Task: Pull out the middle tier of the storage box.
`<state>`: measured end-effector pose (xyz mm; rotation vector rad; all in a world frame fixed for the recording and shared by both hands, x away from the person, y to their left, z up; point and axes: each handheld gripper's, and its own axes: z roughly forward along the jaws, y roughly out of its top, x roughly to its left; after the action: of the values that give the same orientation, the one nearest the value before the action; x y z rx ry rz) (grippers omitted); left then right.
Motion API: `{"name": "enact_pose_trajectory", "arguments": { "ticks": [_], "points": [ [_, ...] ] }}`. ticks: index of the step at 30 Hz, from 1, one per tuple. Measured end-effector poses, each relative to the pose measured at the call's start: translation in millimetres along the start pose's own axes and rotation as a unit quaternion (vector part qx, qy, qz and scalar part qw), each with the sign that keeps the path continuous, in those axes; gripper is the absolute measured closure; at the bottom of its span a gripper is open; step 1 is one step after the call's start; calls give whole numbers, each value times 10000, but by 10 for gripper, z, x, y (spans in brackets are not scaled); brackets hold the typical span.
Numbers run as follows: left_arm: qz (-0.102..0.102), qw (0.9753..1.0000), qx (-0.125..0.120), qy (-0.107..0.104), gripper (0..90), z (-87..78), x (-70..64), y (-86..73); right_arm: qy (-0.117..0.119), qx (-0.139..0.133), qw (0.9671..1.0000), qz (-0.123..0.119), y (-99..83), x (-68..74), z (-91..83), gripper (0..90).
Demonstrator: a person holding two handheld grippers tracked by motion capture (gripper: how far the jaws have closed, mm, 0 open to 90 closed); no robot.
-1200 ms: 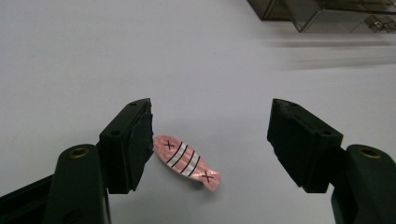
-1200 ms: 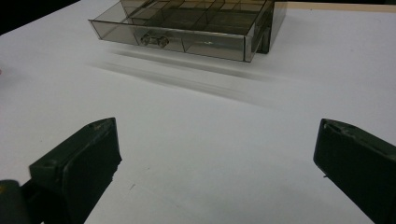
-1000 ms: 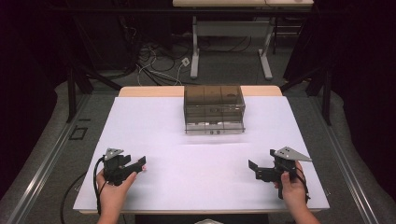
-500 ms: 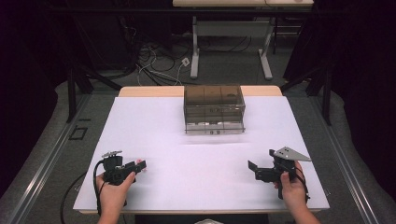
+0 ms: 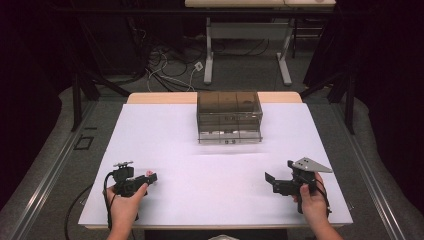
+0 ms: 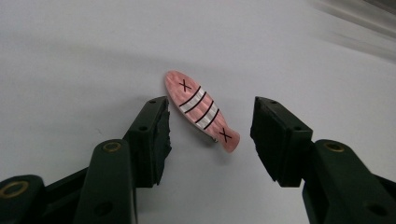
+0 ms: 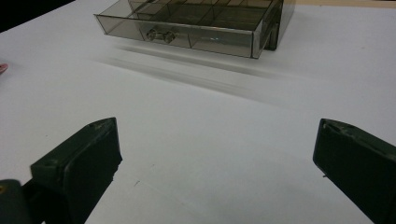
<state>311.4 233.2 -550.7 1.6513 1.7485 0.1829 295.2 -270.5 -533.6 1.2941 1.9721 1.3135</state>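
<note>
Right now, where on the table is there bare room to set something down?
The widest bare stretch lies between the left gripper and the right gripper, in front of the drawer box. The strips either side of the box are bare too. It is tight only by the left gripper's fingers, where the pink fish clip lies.

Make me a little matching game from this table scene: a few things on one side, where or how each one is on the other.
Things:
1. pink fish clip
2. drawer box
3. left hand-held gripper
4. right hand-held gripper

States:
A. smoky see-through plastic, at the table's far side
B. open, bare white table ahead
C. lying flat on the white table
D. open, on either side of the clip

Pairs: 1-C, 2-A, 3-D, 4-B
</note>
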Motion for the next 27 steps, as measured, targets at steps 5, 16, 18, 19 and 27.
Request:
{"name": "enact_pose_trajectory", "arguments": {
  "ticks": [5, 16, 18, 19, 27],
  "points": [
    [44, 10000, 48, 42, 515, 3, -7, 2, 17, 12, 10000, -8, -1, -1, 1, 8],
    [83, 9998, 84, 134, 575, 13, -39, 2, 15, 10, 10000, -1, -3, -2, 6, 9],
    [58, 9998, 85, 151, 589, 16, -47, 3, 20, 12, 10000, 1, -4, -1, 8, 9],
    [54, 9998, 89, 157, 595, 17, -49, 3, 23, 13, 10000, 3, -5, -1, 9, 9],
    [93, 9998, 101, 173, 631, 28, -63, -1, 15, 5, 10000, 6, -6, -5, 13, 9]
  ]
}}
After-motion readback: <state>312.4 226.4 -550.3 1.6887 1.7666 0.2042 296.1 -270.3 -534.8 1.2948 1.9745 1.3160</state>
